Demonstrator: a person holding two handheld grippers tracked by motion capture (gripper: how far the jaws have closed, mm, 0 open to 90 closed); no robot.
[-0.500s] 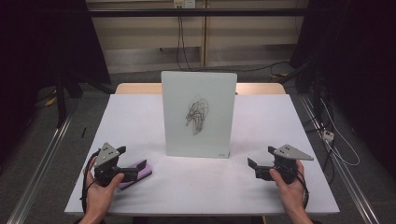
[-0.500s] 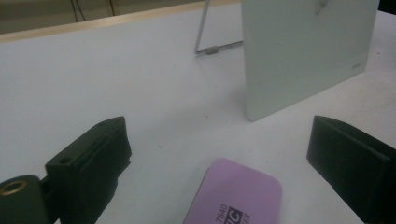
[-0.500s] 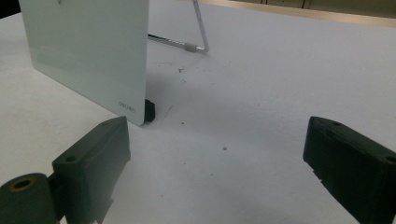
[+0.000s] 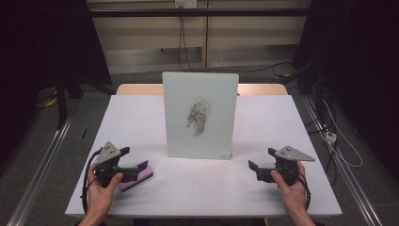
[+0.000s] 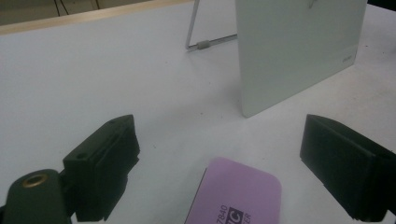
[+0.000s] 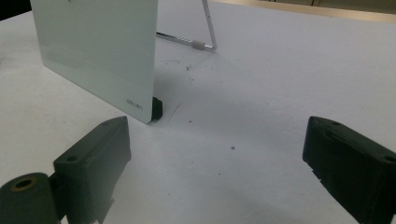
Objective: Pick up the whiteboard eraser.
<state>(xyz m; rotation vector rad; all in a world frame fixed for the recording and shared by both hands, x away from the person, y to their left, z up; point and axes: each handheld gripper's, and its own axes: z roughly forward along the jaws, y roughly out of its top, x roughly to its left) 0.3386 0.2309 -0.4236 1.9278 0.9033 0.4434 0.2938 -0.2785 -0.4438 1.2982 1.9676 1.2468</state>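
An upright white board (image 4: 200, 115) stands mid-table on a wire stand and bears a dark scribbled drawing (image 4: 197, 117). A purple eraser (image 4: 137, 172) lies flat at the front left. My left gripper (image 4: 129, 161) is open and straddles the eraser; in the left gripper view the eraser (image 5: 238, 193) lies low between the spread jaws of that gripper (image 5: 219, 133) without touching them, with the board (image 5: 294, 46) beyond. My right gripper (image 4: 262, 159) is open and empty at the front right. The right gripper view looks past its own gripper (image 6: 219, 133) to the board's lower corner (image 6: 140, 105).
The white table (image 4: 141, 117) has a wooden strip (image 4: 139, 89) along its back edge. The board's wire stand leg (image 6: 205, 28) props it from behind. Cables (image 4: 329, 136) trail on the floor to the right, and dark curtains flank both sides.
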